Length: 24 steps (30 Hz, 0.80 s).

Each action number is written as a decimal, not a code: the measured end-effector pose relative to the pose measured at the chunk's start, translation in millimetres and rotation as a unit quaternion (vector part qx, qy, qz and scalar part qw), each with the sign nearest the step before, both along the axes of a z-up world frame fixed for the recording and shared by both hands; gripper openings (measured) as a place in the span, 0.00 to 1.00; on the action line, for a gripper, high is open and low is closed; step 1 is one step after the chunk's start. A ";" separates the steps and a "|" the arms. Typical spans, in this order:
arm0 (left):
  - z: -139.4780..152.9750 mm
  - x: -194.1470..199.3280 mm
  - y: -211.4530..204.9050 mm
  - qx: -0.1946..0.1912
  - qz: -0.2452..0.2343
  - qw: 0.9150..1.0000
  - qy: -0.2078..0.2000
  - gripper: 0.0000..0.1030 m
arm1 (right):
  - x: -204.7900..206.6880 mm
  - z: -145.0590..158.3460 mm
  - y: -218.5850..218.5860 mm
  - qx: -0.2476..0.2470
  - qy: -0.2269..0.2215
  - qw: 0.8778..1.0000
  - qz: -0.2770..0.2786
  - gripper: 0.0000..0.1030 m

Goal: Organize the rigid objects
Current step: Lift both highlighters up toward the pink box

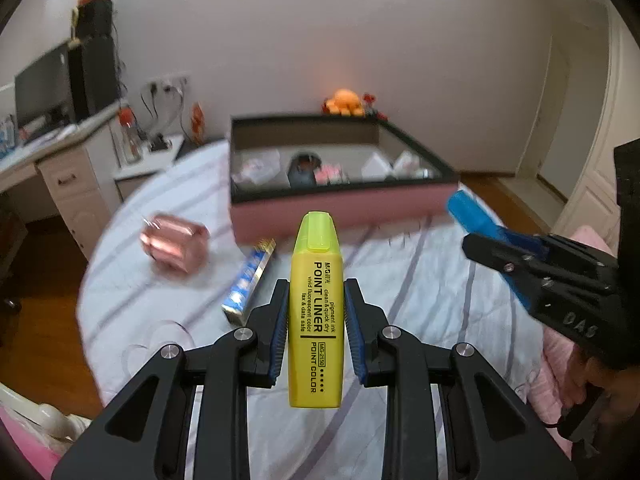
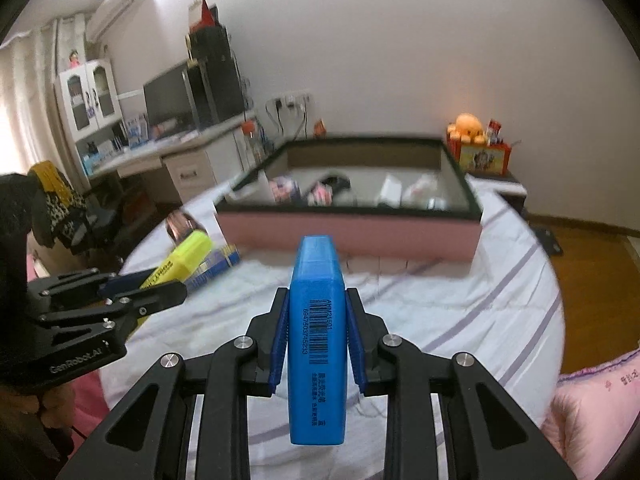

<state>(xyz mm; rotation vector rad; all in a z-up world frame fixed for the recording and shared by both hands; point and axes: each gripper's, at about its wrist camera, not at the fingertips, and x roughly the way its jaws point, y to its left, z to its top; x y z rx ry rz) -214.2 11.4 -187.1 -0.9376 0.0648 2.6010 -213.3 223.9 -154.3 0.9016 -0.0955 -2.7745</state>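
Over the striped bedspread we are carrying two markers toward the pink box, which sits open ahead with small items already inside.

Farthest left on the cloth lies a pink metallic case, and just beside it, nearer the middle, a blue-and-silver pack; both rest outside the box, so by our reckoning they are yet to be sorted. Next comes our left gripper, clenched on the yellow highlighter, cap pointing forward and raised off the cloth. To its right our right gripper is clamped on the blue highlighter in the same way, barcode side up.

We judge this to be the carry step: both pens picked up, neither delivered. The next move calls for lifting each pen over the near wall before lowering and letting go.

The dark rim stands higher than the cloth, so a low approach could catch it. Between the two tools we see open bedspread, yet they ride near each other, so we would go in one at a time. Room inside looks freest at the box's near middle, though blur hides the contents.
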 end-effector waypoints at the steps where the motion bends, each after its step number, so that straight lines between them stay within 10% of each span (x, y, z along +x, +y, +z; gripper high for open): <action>1: 7.4 1.5 -3.5 0.006 0.011 1.000 0.010 0.26 | 2.4 6.9 0.2 -0.002 0.009 1.000 0.001 0.26; 16: 106.8 32.7 -28.3 0.014 0.092 0.978 0.184 0.26 | 53.9 104.7 -18.1 0.045 0.224 0.973 -0.028 0.26; 24: 118.0 18.4 -28.5 0.005 0.099 0.976 0.192 0.26 | 50.2 117.5 -27.7 0.063 0.261 0.962 -0.042 0.26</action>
